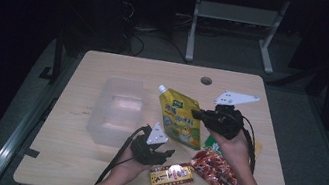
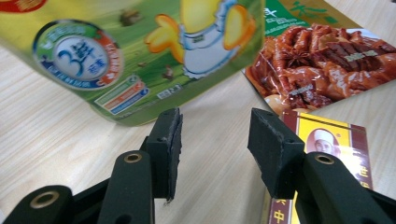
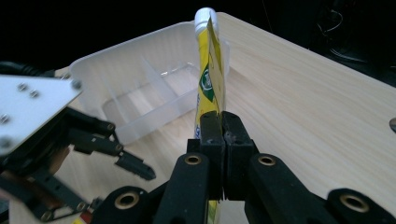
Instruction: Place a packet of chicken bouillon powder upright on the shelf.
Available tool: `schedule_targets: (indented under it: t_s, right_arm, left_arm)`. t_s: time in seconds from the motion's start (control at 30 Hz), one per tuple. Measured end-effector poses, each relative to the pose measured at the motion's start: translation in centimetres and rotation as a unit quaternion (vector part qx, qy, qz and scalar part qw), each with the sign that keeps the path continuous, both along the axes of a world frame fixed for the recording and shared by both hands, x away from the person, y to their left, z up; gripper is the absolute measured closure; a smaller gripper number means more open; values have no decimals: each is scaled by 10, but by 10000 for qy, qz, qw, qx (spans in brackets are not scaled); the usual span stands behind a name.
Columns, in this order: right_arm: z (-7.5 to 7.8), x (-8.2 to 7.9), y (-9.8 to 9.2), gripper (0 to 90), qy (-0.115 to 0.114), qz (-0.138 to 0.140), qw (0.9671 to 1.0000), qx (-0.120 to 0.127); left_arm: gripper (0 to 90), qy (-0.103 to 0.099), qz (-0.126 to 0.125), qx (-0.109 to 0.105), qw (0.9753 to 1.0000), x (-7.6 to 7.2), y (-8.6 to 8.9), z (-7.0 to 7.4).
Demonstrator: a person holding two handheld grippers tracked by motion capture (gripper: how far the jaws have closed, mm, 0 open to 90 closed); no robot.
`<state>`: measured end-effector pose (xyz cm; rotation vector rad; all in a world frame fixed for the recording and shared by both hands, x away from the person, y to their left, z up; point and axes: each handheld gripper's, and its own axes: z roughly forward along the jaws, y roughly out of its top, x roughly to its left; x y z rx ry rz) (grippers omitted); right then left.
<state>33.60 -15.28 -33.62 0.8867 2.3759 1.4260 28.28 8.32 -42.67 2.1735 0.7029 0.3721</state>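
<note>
Between pinched right claw (image 3: 223,154), glossy spouted pouch (image 3: 208,79)

High view: overhead, facing forward-down on bench (image 1: 88,171). Gripper views: close, low; all share the yellow pouch (image 1: 179,117).

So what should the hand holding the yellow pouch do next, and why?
Probably carry the yellow pouch sideways over to the clear plastic bin and lower it in. The right gripper has its jaws shut on the pouch's edge, and in the right gripper view the pouch hangs upright off the table with the open bin just behind it. The left gripper is open and holds nothing.
</note>
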Motion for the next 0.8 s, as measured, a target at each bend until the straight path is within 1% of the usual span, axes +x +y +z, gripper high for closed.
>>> schedule_targets:
  t_s: [0.17, 0.2, 0.23, 0.3, 0.43, 0.5, 0.53, 0.57, 0.63, 0.7, 0.73, 0.8]
  right_arm:
    - [-12, -10, -16, 864, 63, -39, 9999, 128]
    - [-12, -10, -16, 864, 63, -39, 9999, 128]
    - [-15, -11, -19, 858, 134, -38, 9998, 150]
    - [-17, -11, -20, 851, 158, -32, 9997, 158]
    - [-23, -9, -17, 749, 310, 22, 9994, 178]
    - [-25, -7, -13, 706, 325, 27, 9994, 129]
    - [-29, -5, -7, 670, 402, 7, 9992, 52]
    - [-29, -5, -7, 670, 402, 7, 9992, 52]
    - [-32, -3, -1, 659, 391, -29, 9992, -74]
    - [-34, -1, 3, 671, 417, -93, 9990, -106]
    - [-35, 1, 5, 695, 420, -127, 9990, -121]
    - [-36, 2, 7, 784, 395, -206, 9989, -177]
  left_arm:
    - [535, 35, 6, 38, 10000, 1, -3, -2]
    - [535, 28, -17, 76, 10000, 1, -3, -2]
    - [535, 3, -35, 115, 9999, 1, -4, -2]
    - [535, 27, -49, 124, 9999, 0, -5, -2]
    - [534, 43, -41, 105, 9999, 0, -6, -2]
    - [535, 51, -51, 111, 9999, 0, -5, -2]
    - [535, 22, -68, 133, 9999, 0, -5, -1]
    - [535, 24, -70, 106, 9999, 0, -5, -1]
    - [534, 18, -94, 94, 9999, -1, -3, 0]
    - [532, 6, -106, 88, 9999, -2, -2, 1]
    - [530, 3, -103, 60, 9999, -3, -2, 1]
    - [526, 6, -112, 35, 9999, -5, -1, 2]
